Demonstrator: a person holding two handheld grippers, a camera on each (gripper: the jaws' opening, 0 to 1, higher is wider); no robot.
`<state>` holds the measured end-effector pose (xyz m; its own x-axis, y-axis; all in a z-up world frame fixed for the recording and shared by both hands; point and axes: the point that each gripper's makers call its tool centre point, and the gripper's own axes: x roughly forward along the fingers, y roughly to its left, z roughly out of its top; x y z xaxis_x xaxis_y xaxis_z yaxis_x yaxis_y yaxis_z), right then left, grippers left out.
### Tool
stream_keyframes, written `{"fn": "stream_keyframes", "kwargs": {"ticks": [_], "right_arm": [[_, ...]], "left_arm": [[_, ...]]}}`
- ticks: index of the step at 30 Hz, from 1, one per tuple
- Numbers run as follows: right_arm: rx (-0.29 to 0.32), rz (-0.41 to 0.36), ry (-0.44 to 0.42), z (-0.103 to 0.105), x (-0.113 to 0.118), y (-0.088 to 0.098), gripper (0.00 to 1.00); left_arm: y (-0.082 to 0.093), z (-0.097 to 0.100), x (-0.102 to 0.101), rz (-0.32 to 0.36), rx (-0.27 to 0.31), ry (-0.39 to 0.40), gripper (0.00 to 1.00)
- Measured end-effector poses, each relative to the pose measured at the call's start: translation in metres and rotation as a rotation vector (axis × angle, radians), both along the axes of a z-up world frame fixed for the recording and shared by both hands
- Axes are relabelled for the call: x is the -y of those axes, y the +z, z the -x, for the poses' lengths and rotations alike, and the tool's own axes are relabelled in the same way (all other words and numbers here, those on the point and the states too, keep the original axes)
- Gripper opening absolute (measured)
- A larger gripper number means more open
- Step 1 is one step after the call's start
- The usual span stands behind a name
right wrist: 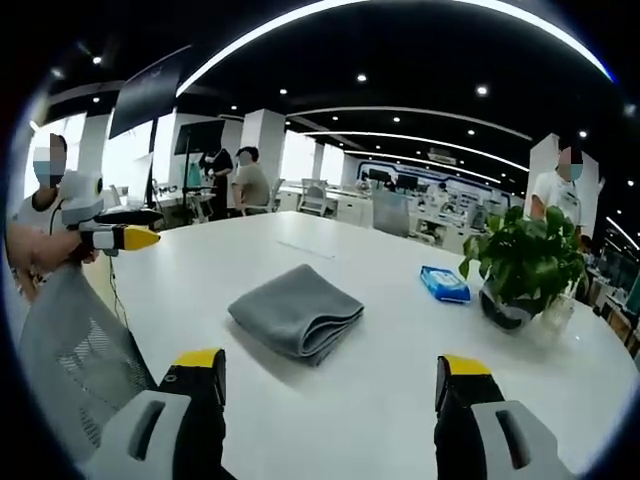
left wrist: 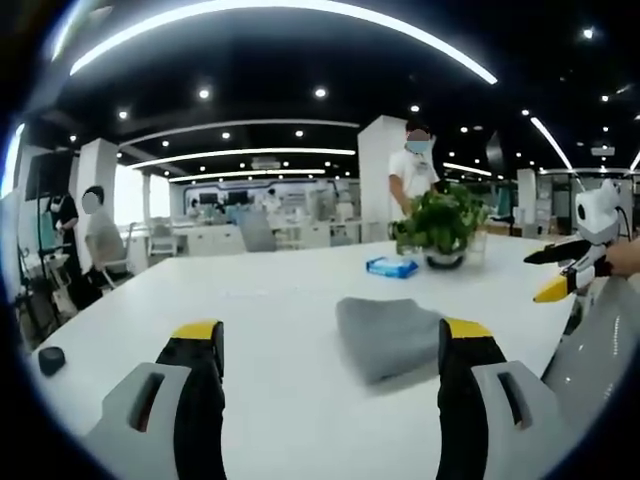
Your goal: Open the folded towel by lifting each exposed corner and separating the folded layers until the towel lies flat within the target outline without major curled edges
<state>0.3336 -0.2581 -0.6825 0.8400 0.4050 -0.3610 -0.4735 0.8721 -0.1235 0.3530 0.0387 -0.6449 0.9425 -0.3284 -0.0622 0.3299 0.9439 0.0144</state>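
Nearest in the left gripper view, my left tool (left wrist: pixel 330 350) rides above the white surface (left wrist: pixel 270 300) with its yellow-tipped jaws spread wide and nothing between them. In the right gripper view, my right tool (right wrist: pixel 330 375) is just as wide and just as empty. Just beyond both lies the grey folded cloth towel (right wrist: pixel 297 310), its stacked fold edges facing the right tool; it is untouched and fully folded, so I judge the task not yet begun. I see no target outline on the surface. Farther off sit a blue wipes packet (right wrist: pixel 444 284) and a green potted plant (right wrist: pixel 524 265), with people standing beyond.

The risk, as I judge it: the layers lie tight together, so a deep pinch could catch several at once and drag the whole bundle instead of peeling one. A hard pull could also slide the towel toward the packet and plant.
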Motion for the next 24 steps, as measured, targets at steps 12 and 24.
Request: {"fn": "stream_keyframes", "kwargs": {"ticks": [12,24], "right_arm": [[-0.017,0.038,0.01,0.001,0.0,-0.007,0.87],[-0.025,0.073,0.004,0.002,0.001,-0.011,0.86]], "left_arm": [[-0.005,0.001,0.005,-0.038,-0.013,-0.025,0.87],[-0.006,0.004,0.011,-0.063,-0.02,-0.049,0.87]]}}
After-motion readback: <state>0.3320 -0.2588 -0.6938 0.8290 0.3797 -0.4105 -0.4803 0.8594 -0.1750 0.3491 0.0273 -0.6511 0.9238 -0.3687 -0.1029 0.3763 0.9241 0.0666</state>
